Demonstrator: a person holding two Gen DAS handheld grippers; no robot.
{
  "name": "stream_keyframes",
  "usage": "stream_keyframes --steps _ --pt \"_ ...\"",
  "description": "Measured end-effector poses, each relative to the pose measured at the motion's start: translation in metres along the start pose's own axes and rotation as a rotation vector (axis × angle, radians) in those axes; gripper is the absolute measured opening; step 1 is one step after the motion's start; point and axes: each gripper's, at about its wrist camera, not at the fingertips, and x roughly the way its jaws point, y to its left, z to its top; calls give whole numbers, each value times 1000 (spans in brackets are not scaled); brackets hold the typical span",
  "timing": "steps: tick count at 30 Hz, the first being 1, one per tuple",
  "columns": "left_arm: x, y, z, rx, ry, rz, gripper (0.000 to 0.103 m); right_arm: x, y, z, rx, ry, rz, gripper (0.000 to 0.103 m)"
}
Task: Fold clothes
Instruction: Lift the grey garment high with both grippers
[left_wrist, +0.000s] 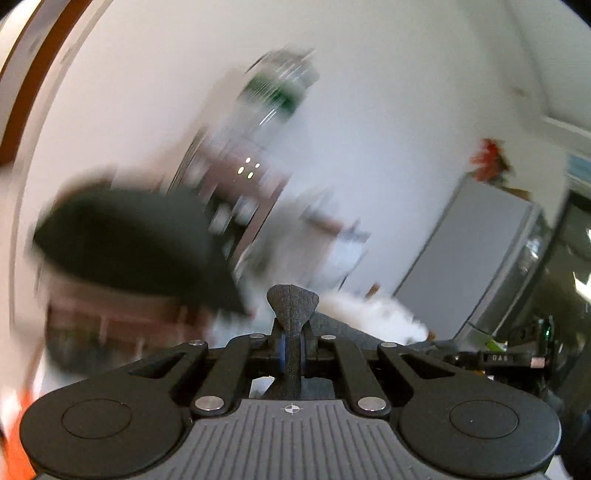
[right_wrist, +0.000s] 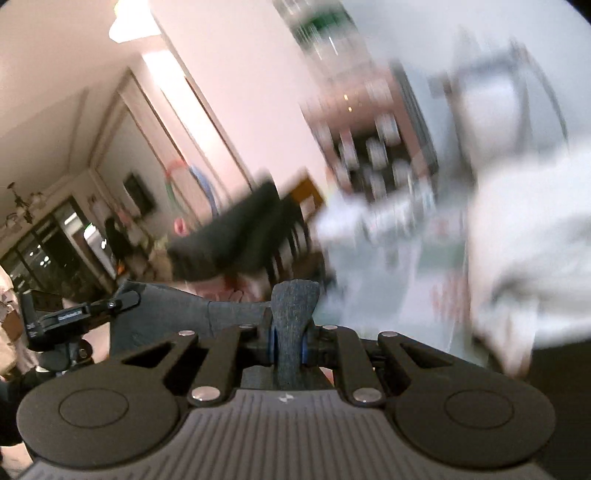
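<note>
A dark grey-blue garment (left_wrist: 292, 301) sticks up as a pinched fold between the jaws of my left gripper (left_wrist: 293, 343), which is shut on it. More of this cloth runs off to the right behind the jaws. In the right wrist view the same garment (right_wrist: 166, 314) stretches leftward in the air from my right gripper (right_wrist: 291, 339), which is shut on a bunched fold of it. The other gripper's black body (right_wrist: 59, 321) shows at the far left edge of that stretch. Both views are heavily blurred.
A blurred black shape (left_wrist: 129, 240) hangs at the left, with a shelf unit (left_wrist: 236, 173) behind it. A grey cabinet (left_wrist: 480, 258) stands to the right and a white fluffy heap (left_wrist: 373, 314) lies beyond the jaws. Pale cloth (right_wrist: 535, 240) fills the right side.
</note>
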Motion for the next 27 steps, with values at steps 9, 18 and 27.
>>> stream_keyframes --steps 9,18,27 --pt "-38 -55 33 288 -77 -55 9 -60 42 27 -314 -289 -7 14" --pt "-102 -76 -78 197 123 -23 9 -103 51 -85 -331 -153 -3 14" --pt "-168 -107 -174 129 374 0 9 -166 82 -217 -255 24 -43 18"
